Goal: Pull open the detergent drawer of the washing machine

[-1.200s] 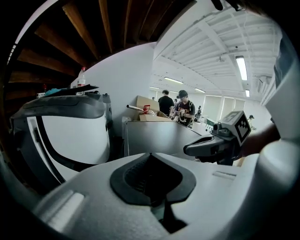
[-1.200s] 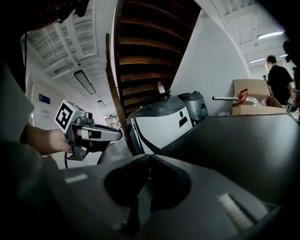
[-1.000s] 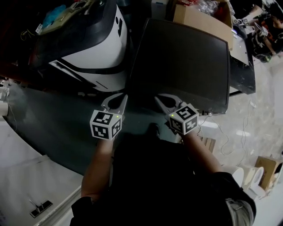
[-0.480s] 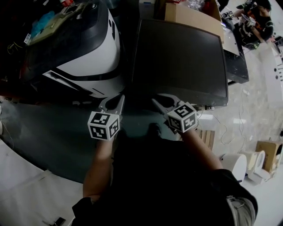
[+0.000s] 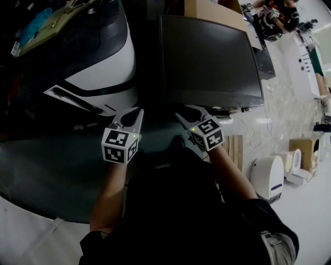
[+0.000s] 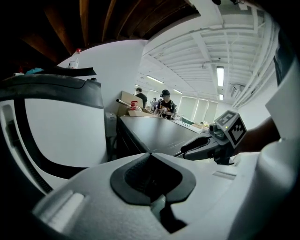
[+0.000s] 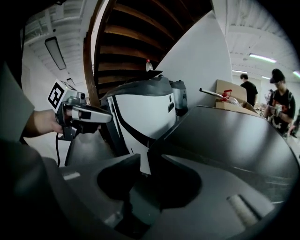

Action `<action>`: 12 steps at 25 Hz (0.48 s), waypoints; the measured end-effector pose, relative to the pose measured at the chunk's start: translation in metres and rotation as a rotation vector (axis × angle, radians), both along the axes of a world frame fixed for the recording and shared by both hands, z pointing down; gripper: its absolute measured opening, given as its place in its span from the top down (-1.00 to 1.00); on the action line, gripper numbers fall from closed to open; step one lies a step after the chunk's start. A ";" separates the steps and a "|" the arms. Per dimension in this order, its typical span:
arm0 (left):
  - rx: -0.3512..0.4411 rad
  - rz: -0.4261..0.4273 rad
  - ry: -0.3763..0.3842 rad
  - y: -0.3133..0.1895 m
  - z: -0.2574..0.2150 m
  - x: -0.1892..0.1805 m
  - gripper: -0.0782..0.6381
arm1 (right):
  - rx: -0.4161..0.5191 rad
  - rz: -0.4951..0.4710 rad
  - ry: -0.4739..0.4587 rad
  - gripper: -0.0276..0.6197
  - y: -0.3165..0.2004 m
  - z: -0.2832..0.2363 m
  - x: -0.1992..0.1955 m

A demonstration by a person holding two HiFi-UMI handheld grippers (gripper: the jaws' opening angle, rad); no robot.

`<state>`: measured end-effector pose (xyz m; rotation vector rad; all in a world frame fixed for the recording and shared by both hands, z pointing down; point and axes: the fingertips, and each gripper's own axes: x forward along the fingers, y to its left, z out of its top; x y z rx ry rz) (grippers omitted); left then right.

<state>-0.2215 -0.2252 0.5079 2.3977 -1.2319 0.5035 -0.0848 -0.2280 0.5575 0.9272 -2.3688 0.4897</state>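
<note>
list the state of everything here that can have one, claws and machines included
left claw, shut, nothing held
right claw, open, has just been opening, nothing in it
white washing machine, not touched by either claw; detergent drawer cannot be made out
dark-topped machine, not touched by either claw
cardboard box, open at the top, things sticking out

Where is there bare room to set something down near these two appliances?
The flat top of the dark appliance is bare, from its front edge back to the cardboard box. The slot between it and the white appliance is narrow. The floor at the right is cluttered around the white bin.
</note>
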 end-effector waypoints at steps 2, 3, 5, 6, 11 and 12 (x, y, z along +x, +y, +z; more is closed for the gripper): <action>-0.008 0.034 0.009 -0.001 0.005 0.002 0.75 | 0.017 -0.006 0.061 0.48 -0.002 0.006 0.002; -0.011 0.046 0.011 -0.004 0.007 0.003 0.75 | 0.022 -0.011 0.083 0.48 -0.005 0.007 0.002; -0.013 0.050 0.021 -0.012 0.009 0.005 0.75 | 0.017 -0.032 0.119 0.48 -0.008 0.011 0.002; -0.014 0.044 0.030 -0.016 0.009 0.005 0.75 | 0.012 -0.048 0.139 0.48 -0.009 0.014 0.002; -0.016 0.039 0.049 -0.032 0.009 0.014 0.75 | 0.009 -0.108 0.226 0.46 -0.018 0.026 0.009; -0.017 0.039 0.048 -0.034 0.010 0.015 0.75 | 0.005 -0.118 0.238 0.44 -0.019 0.029 0.010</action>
